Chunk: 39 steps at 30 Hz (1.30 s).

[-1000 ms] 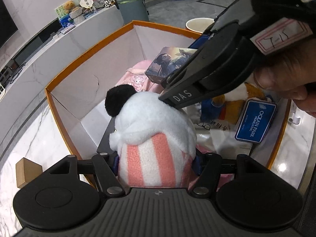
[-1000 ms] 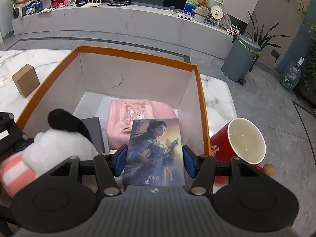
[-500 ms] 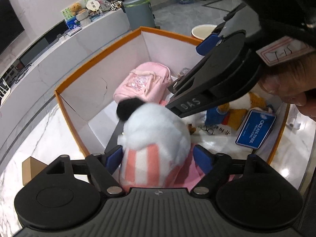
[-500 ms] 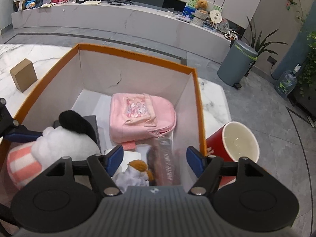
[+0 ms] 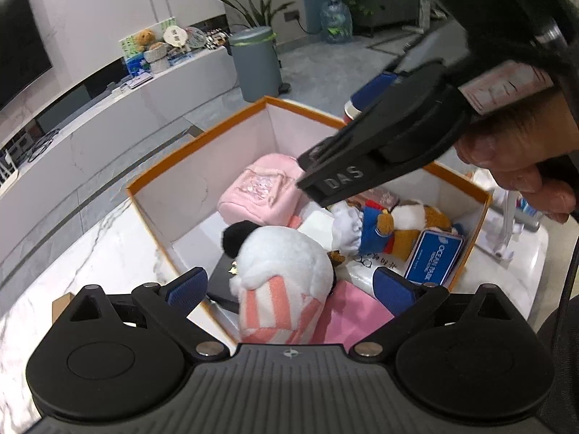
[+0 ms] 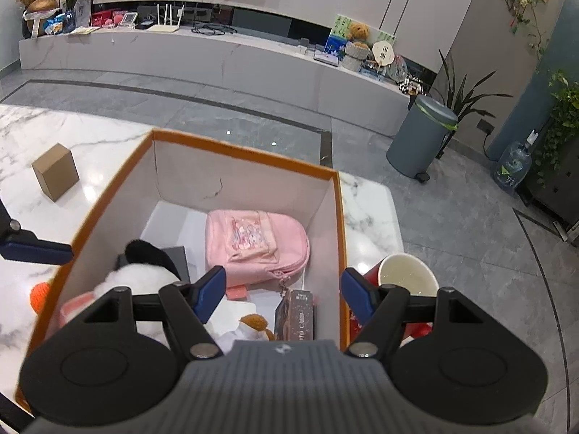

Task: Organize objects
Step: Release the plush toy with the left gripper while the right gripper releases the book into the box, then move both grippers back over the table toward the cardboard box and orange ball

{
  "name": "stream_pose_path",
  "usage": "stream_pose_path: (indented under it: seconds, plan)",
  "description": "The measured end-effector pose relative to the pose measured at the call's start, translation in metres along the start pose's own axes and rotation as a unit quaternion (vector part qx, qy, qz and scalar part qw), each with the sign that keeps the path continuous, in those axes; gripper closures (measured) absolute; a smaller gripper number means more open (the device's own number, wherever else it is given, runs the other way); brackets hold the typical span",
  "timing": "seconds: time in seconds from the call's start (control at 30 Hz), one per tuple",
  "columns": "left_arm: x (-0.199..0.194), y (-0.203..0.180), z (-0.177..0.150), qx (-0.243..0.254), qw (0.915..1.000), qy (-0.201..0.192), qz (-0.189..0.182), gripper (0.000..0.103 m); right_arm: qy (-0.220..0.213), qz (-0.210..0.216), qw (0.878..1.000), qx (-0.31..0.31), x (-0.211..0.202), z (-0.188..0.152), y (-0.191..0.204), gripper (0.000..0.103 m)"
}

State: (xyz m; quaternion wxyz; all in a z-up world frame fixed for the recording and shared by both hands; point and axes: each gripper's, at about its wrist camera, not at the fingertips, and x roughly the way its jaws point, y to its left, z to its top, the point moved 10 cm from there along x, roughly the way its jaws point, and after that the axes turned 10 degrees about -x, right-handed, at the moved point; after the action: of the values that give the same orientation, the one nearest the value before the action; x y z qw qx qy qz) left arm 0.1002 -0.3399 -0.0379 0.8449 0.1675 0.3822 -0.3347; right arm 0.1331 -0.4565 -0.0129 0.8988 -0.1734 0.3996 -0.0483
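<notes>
fluffy plush panda; glossy marble table; matt cardboard box

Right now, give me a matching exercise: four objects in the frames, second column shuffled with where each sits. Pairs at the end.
Things:
1. pink fabric backpack
2. white plush toy with black ear and pink stripes
3. red paper cup
4. small brown cardboard cube

Places:
A. on the marble table, outside the box's right wall
B. at the far end inside the orange-rimmed box
C. on the marble table, left of the box
D. near end inside the box, between the open left gripper fingers, untouched

Pairs: 1-B, 2-D, 3-A, 4-C
</notes>
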Motion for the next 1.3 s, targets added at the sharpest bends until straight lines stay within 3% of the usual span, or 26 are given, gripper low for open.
stream_pose_path:
  seconds: [0.27, 0.53, 0.9, 1.3]
  plan:
    - [-0.030, 0.042, 0.005, -0.049, 0.9977, -0.038, 0.029, 0.000, -0.016, -0.003, 1.000, -0.010, -0.024, 0.014, 0.009, 0.031]
    - [-0.060, 0.082, -0.012, -0.077, 0.9947, -0.049, 0.047, 0.000, -0.035, 0.003, 0.999, -0.029, -0.047, 0.031, 0.033, 0.031]
    - [-0.087, 0.136, -0.053, -0.107, 0.9902, -0.047, 0.076, 0.000, -0.056, 0.031, 0.995, -0.070, -0.068, 0.056, 0.102, 0.030]
    - [-0.096, 0.192, -0.097, -0.151, 0.9837, -0.034, 0.092, 0.000, -0.058, 0.076, 0.991, -0.097, -0.064, 0.058, 0.181, 0.030]
